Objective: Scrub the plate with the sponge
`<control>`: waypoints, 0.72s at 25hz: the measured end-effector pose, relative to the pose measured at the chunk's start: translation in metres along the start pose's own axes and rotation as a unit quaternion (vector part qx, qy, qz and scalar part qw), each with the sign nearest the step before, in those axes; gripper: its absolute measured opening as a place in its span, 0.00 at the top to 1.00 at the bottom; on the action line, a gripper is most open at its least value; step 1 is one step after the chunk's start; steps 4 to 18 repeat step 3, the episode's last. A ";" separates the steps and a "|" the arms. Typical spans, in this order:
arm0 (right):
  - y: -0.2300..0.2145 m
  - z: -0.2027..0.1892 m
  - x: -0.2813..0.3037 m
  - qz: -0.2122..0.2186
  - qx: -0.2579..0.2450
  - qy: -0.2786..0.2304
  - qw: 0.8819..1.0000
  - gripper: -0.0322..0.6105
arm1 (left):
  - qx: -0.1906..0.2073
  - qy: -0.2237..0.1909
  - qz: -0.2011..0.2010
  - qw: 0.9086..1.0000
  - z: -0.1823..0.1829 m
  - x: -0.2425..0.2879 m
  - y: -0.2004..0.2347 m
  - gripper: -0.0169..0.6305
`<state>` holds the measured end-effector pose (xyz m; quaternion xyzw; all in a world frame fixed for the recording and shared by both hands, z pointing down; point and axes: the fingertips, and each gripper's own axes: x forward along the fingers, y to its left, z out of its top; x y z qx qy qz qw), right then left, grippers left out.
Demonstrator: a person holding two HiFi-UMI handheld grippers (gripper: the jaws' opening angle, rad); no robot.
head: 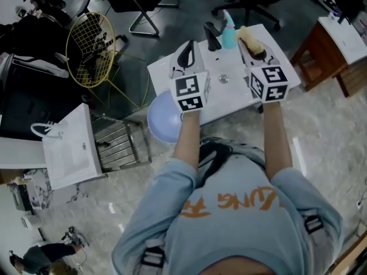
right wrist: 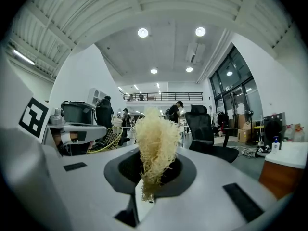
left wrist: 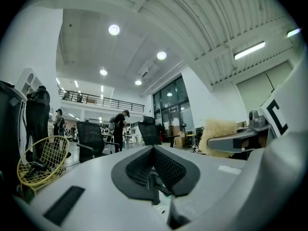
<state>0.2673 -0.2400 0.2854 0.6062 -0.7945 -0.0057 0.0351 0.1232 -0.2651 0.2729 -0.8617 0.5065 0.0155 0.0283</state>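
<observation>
Both grippers are raised over a white sink top [head: 229, 96] and point level across the room. My right gripper [head: 252, 47] [right wrist: 153, 165] is shut on a pale yellow, fibrous loofah sponge [head: 250, 38] [right wrist: 155, 143], which sticks up out of its jaws. About a hand's width to its left, my left gripper [head: 184, 55] [left wrist: 154, 152] is shut with nothing between its ribbed pads. From the left gripper view the sponge [left wrist: 216, 134] shows off to the right. A light blue plate [head: 161, 119] lies below my left forearm at the sink top's front left edge, partly hidden by the arm.
A black tap [head: 212, 36] and a blue bottle [head: 229, 30] stand at the sink's back, with the drain [head: 223, 79] in the middle. A yellow wire chair [head: 90, 47], a second white sink [head: 71, 148] and a wire rack [head: 117, 145] are to the left. A wooden table [head: 332, 53] stands at the right.
</observation>
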 end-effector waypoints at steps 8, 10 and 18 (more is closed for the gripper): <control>-0.005 -0.001 -0.004 -0.003 -0.024 0.000 1.000 0.90 | -0.003 0.011 -0.004 1.000 -0.007 0.003 -0.007 0.97; -0.005 -0.001 -0.004 -0.003 -0.024 0.000 1.000 0.90 | -0.003 0.011 -0.004 1.000 -0.007 0.003 -0.007 0.97; -0.005 -0.001 -0.004 -0.003 -0.024 0.000 1.000 0.90 | -0.003 0.011 -0.004 1.000 -0.007 0.003 -0.007 0.97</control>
